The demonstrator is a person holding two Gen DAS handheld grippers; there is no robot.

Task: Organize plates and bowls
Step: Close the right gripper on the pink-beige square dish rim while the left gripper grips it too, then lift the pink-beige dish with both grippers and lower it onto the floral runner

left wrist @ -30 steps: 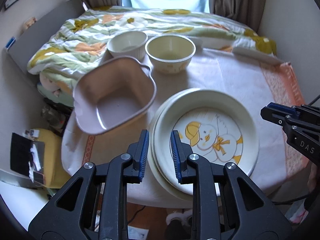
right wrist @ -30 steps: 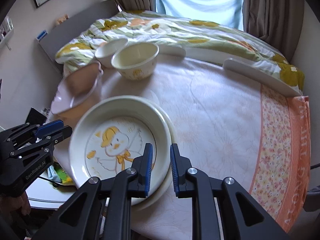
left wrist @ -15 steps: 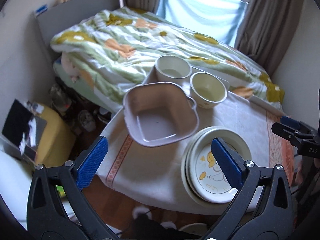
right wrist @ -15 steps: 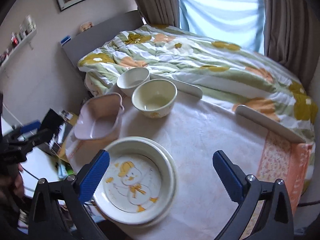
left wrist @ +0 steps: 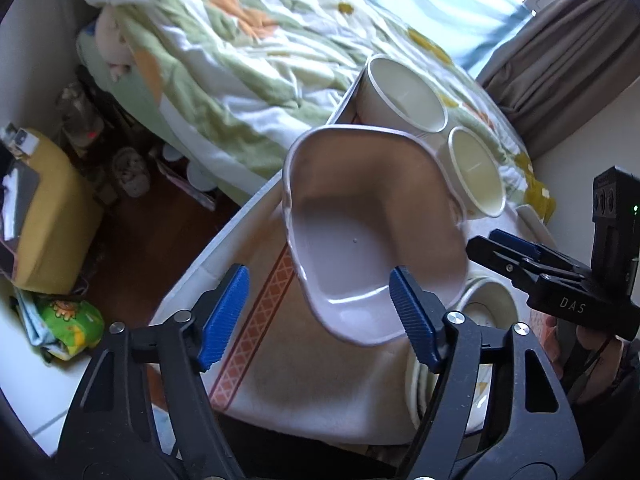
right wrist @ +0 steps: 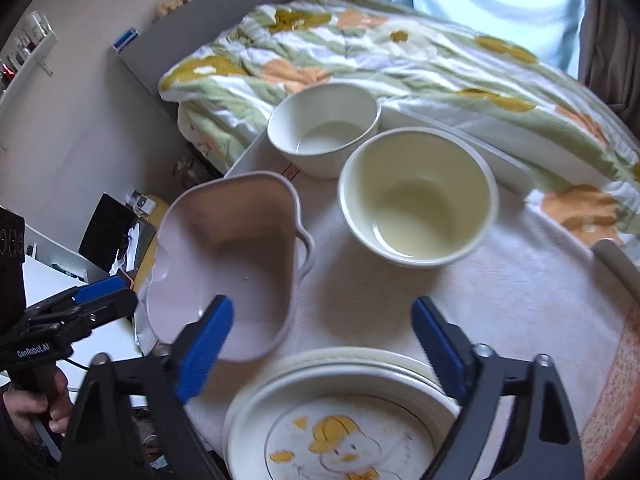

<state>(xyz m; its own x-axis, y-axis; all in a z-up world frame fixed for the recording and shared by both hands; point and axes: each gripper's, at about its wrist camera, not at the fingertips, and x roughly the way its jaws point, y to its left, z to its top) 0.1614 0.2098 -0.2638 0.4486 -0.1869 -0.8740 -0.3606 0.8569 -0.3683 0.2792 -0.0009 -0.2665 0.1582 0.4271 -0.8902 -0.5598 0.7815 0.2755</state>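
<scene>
A pink squarish dish sits at the table's left edge. Behind it stand a white bowl and a cream bowl. A stack of cream plates with a duck picture lies at the front. My left gripper is open and empty, its near rim between the blue pads. My right gripper is open and empty, above the plates' far rim. The right gripper shows at the right of the left wrist view, the left gripper at the left of the right wrist view.
The round table has a white cloth with an orange border. A bed with a flowered quilt stands right behind it. A yellow stool and clutter are on the floor at the left.
Both grippers opened from shut a second ago. Both have since moved forward and lower, closer to the dishes; the left now faces the pink dish, the right sits over the plates.
</scene>
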